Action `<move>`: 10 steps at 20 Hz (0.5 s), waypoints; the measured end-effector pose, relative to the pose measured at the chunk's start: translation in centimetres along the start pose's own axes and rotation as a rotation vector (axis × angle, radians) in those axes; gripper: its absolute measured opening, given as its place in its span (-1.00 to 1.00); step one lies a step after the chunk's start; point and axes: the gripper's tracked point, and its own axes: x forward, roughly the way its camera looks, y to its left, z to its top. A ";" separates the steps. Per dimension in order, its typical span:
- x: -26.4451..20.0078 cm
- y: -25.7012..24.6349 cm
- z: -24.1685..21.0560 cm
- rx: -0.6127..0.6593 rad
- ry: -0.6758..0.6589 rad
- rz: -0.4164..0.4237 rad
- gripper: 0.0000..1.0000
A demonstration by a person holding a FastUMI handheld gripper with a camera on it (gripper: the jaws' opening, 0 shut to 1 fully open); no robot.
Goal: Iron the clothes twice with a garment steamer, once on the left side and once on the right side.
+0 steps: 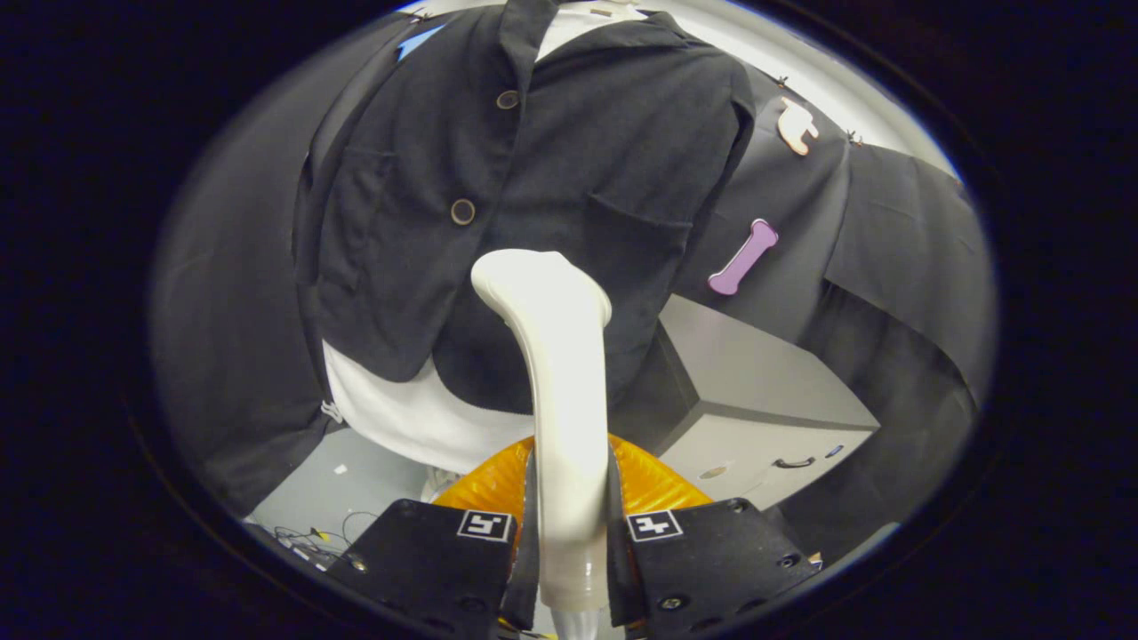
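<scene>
In the gripper view, your fingers [569, 542] are closed on the handle of the garment steamer [556, 391], one finger pressing each side of its lower shaft, so the tool is firmly held. The steamer's long axis runs straight ahead from the fingers and up, ending in a head that bends toward the dark jacket [533, 187] hanging just beyond it. That head sits low on the jacket, near the hem and close to the button line, in front of the panel with the flap pocket; whether it touches the cloth you cannot tell. A white shirt [409, 418] shows below the hem. Judging from this, a stroke has open room upward along either panel. Watch the grey cabinet [765, 391] beside the jacket's lower edge, and the orange base [649, 484] just ahead of the fingers.
</scene>
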 end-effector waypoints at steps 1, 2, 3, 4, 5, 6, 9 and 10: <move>0.2 0.2 -0.8 -0.002 0.015 0.002 -0.32; 0.3 0.3 -1.5 -0.004 0.028 0.001 -0.32; 0.4 0.3 -1.9 -0.008 0.033 0.002 -0.32; 0.5 0.3 -2.3 -0.012 0.041 0.005 -0.32; 0.6 0.4 -2.9 -0.013 0.050 0.007 -0.32; 0.7 0.5 -3.2 -0.011 0.056 0.006 -0.32; 0.9 1.0 -4.6 -0.004 0.088 0.030 -0.32; 0.9 1.5 -5.1 0.009 0.094 0.049 -0.32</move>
